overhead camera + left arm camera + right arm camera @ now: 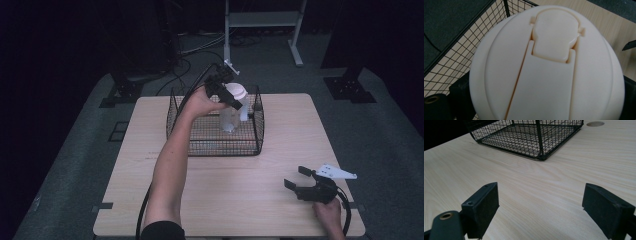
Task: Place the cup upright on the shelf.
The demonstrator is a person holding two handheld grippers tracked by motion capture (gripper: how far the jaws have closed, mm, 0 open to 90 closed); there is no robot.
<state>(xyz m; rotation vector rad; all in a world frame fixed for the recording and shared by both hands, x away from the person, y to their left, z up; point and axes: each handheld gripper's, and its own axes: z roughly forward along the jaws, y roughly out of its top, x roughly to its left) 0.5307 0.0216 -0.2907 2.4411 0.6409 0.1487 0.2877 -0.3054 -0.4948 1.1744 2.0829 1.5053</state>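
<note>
Pale wood grain ran across the counter (280,210), which carried a black wire basket (200,142) toward its far middle. The left gripper (235,98) was held over the basket's far right part, the person's left forearm (170,165) stretched out from the near edge to reach it. That gripper was clamped on a bottle (231,117) with a clear body and a cream-white lid (236,91); the bottle hung tilted inside the basket's outline, its lid above the rim, and whether its base touched the mesh floor could not be told. In the left gripper view the lid (549,70) sat very close to the camera, domed, with a hinged flip cap at its top, and the dark jaws pressed in against it from both lower corners; basket wire (461,57) and counter showed behind. The right gripper (301,181) rested at the near right of the counter, well apart from the basket, with the person's right hand (327,212) behind it and a grey plate (336,172) on top. Its jaws stood wide apart with nothing between them. In the right gripper view bare wood lay between the two black pads (484,207), and the basket's corner (540,157) stood farther off.
</note>
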